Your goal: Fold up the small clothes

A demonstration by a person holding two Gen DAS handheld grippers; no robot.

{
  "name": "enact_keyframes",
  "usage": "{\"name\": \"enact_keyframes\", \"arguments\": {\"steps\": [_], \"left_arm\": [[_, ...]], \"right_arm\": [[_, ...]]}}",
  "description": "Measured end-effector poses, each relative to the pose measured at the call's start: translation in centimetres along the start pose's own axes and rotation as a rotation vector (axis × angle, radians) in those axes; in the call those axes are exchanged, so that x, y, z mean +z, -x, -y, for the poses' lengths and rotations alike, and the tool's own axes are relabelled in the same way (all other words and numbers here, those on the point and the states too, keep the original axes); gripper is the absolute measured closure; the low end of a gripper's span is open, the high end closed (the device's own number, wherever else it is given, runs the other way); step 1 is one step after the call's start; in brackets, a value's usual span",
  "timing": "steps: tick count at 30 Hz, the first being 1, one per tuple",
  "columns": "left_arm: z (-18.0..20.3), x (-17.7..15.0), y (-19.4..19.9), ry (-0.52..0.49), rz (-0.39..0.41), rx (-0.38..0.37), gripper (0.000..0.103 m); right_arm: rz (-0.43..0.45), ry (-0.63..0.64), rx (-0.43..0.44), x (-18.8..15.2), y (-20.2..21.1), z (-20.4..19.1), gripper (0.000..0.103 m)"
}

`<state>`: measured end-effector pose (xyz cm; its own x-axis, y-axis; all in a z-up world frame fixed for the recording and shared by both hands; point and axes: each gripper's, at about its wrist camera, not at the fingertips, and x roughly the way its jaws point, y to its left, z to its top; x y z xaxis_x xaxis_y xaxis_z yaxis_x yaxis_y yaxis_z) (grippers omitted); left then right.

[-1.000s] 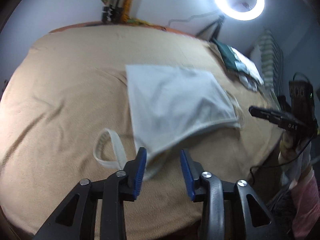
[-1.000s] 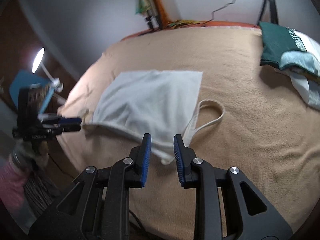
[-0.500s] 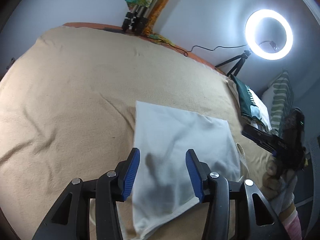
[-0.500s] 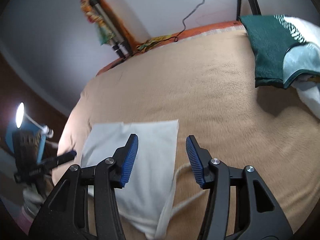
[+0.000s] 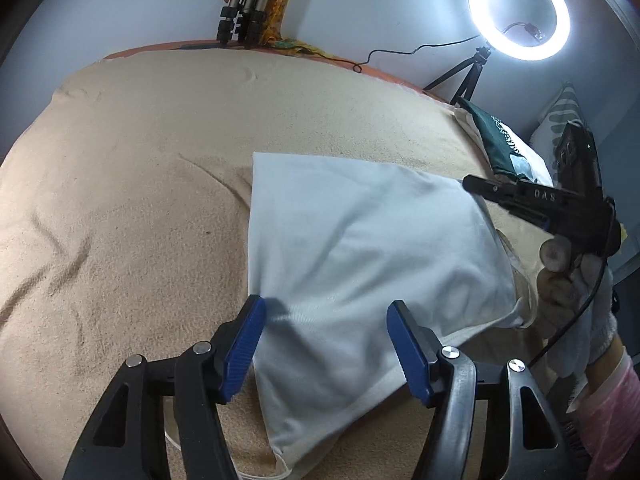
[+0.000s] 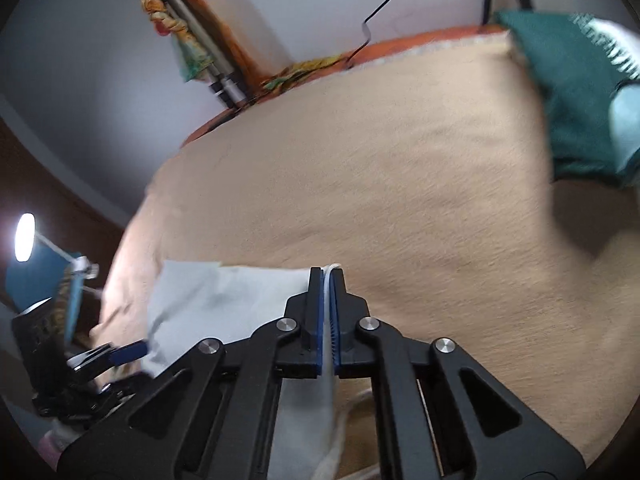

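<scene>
From the left wrist camera, the left gripper (image 5: 326,344) hung over the near part of a white garment (image 5: 360,248) spread on a tan blanket (image 5: 132,184); its blue pads (image 5: 244,346) stood wide apart and had just been opening further, with cloth lying below the gap but neither pad pressing it. At the right of this view the right gripper (image 5: 470,183) reached in to the garment's far right edge, held by a gloved hand (image 5: 576,292) with a pink sleeve behind it. Only this view showed a lit ring light (image 5: 519,10) on a small tripod and a striped pillow (image 5: 560,128) by the wall. From the right wrist camera, which was blurred, the right gripper (image 6: 329,316) had just clamped together, its pads pinching the garment's white edge (image 6: 329,280), with cloth hanging below the fingers. Only this view showed a small lamp (image 6: 24,236) at the far left. Both views showed folded green clothes (image 6: 576,92) at the blanket's far corner and tripod legs (image 5: 240,12) leaning on the wall. No containers were visible.
</scene>
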<state>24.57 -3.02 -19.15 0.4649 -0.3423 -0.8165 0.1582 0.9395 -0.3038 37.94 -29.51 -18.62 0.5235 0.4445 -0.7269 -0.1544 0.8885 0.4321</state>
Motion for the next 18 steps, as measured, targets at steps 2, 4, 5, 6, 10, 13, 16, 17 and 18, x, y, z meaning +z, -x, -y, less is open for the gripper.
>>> {"name": "enact_keyframes", "arguments": {"steps": [2, 4, 5, 6, 10, 13, 16, 17, 18], "left_arm": [[0.6, -0.2, -0.1, -0.040, -0.003, 0.029, 0.036], [0.9, -0.3, -0.1, -0.055, -0.011, 0.030, 0.028], [0.8, -0.4, -0.1, -0.052, -0.015, 0.027, 0.027], [0.8, -0.4, 0.0, -0.045, -0.021, 0.026, 0.026], [0.3, -0.1, 0.2, 0.009, -0.035, 0.001, 0.020], [0.0, -0.2, 0.3, 0.024, -0.032, -0.011, 0.020], [0.2, -0.4, 0.3, 0.002, -0.031, 0.001, 0.020], [0.3, -0.5, 0.3, -0.005, -0.031, 0.006, 0.020], [0.4, -0.5, 0.2, -0.013, -0.030, 0.013, 0.020]], "right_arm": [[0.017, -0.076, -0.059, 0.1, 0.3, 1.7, 0.101], [0.024, -0.104, -0.052, 0.0, 0.7, 2.7, 0.101], [0.020, -0.110, -0.030, 0.1, 1.0, 2.9, 0.101], [0.011, -0.118, 0.018, 0.1, 1.3, 3.1, 0.101], [0.009, -0.110, 0.122, -0.1, 1.9, 2.8, 0.073], [-0.028, -0.097, 0.115, -0.3, 0.7, 2.7, 0.067], [-0.042, -0.101, 0.111, 0.0, -0.7, 2.0, 0.067], [-0.043, -0.098, 0.112, 0.0, -0.8, 1.8, 0.072], [-0.041, -0.091, 0.120, 0.0, -1.0, 1.5, 0.080]]}}
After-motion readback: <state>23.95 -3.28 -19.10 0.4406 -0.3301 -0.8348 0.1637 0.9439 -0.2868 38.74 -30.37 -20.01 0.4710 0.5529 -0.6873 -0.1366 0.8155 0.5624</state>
